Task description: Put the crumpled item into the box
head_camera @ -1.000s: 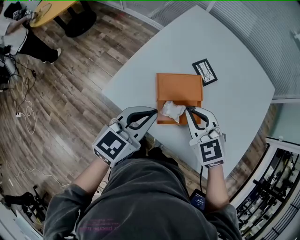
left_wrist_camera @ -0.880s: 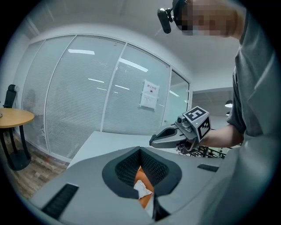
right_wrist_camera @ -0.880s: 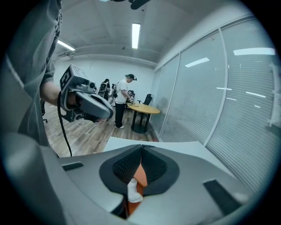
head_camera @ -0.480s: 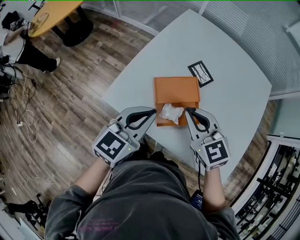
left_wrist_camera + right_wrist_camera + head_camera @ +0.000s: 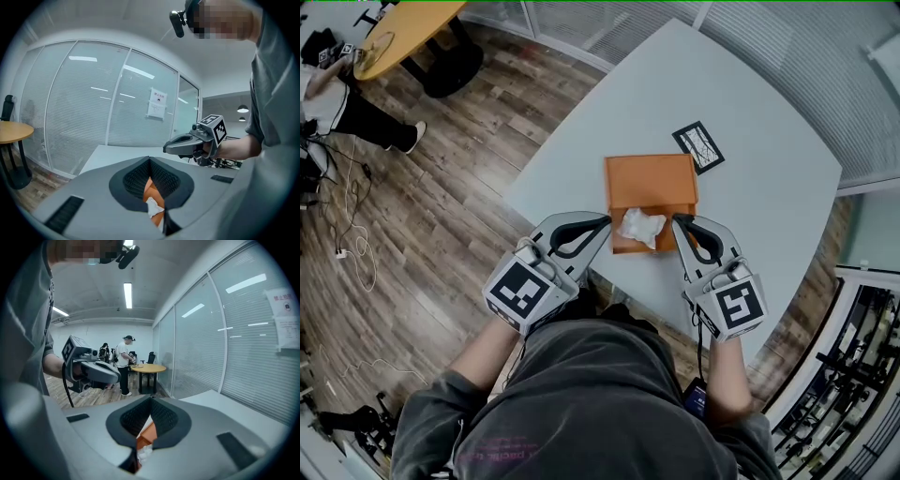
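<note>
An orange box (image 5: 651,178) lies on the pale grey table (image 5: 759,225), its lid folded back flat on the far side. The crumpled white item (image 5: 640,225) rests inside the box's near half. My left gripper (image 5: 606,221) is shut and hangs just left of the box's near corner. My right gripper (image 5: 676,219) is shut too, a little right of the crumpled item and apart from it. Neither holds anything. In the left gripper view, the box (image 5: 151,190) and the white item (image 5: 153,206) show through the slit under the jaws, and the right gripper (image 5: 187,143) hangs opposite.
A black-and-white marker card (image 5: 703,147) lies on the table beyond the box. The table's near edge runs just under both grippers. On the wooden floor to the far left are a round wooden table (image 5: 403,23), a person (image 5: 337,89) and loose cables (image 5: 352,216). Glass partitions line the room.
The right gripper has drawn slightly away from the crumpled item, which now lies alone in the box. The left gripper has hardly moved.
</note>
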A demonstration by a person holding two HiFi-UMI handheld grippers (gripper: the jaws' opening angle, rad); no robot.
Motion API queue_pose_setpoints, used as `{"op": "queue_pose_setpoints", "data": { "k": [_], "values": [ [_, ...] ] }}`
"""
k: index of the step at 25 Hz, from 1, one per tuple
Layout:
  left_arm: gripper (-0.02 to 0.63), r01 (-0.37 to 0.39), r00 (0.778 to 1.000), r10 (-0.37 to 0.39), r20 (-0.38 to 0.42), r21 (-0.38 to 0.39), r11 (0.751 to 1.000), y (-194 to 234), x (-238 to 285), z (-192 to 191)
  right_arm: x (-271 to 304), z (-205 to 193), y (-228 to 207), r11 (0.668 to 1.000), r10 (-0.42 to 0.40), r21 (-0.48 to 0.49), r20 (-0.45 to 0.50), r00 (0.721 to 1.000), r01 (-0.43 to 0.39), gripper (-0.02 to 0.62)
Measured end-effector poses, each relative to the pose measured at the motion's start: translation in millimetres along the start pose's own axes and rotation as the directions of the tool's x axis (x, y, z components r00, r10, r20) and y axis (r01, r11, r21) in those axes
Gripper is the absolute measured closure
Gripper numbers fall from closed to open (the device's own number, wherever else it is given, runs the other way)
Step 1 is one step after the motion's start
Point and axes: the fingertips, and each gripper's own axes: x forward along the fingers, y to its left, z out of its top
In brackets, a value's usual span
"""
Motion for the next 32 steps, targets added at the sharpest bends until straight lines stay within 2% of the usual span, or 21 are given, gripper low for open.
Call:
{"op": "queue_pose_setpoints", "data": {
  "k": [12,25,32],
  "values": [
    [0.594,0.004,1.000,-0.004,0.000,0.009,1.000,-2,4,5,-12,20,-1,0.992,0.016,0.119,0.130,0.991,-0.032,0.592],
    [0.594,0.013,1.000,-0.013,0.001,0.020,1.000,-8,9,12,-25,34,-4,0.987,0.013,0.156,0.207,0.978,-0.046,0.592],
    [0.594,0.016,1.000,-0.016,-0.006,0.019,1.000,-11,10,8,-22,30,-1,0.983,0.029,0.173,0.207,0.978,-0.065,0.592]
  ]
}}
